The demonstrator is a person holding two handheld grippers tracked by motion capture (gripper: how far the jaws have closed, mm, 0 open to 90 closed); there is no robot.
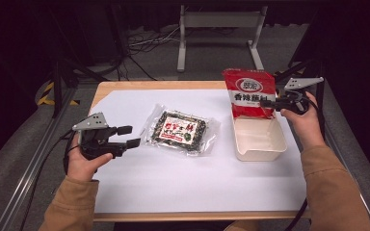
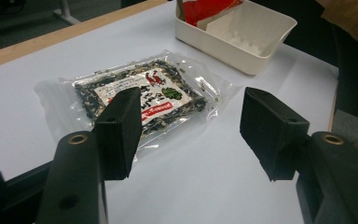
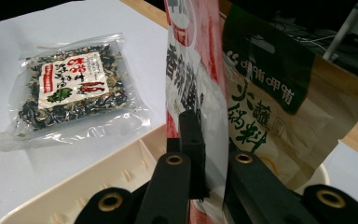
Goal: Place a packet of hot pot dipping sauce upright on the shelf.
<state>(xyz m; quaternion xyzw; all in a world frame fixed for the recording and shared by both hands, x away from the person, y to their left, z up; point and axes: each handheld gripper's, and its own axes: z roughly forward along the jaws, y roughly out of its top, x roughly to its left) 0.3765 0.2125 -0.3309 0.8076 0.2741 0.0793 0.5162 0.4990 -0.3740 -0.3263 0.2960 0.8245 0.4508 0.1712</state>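
While the red packet [image 1: 248,94] stands upright at the far end of the cream bin [image 1: 260,140], the right tool [image 1: 269,103] is clenched on its right edge; the left tool [image 1: 127,136], released, hovers just left of the clear seaweed bag [image 1: 181,131] on the desk [image 1: 125,192].

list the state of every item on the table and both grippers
red packet: upright, lower end in the bin, pinched at its edge by the right gripper
green and brown packet: standing right behind the red one
clear packet of dried greens: sealed, flat on the white sheet, untouched
white bin: upright, near half bare
left gripper: open, short of the clear packet
right gripper: shut on the red packet
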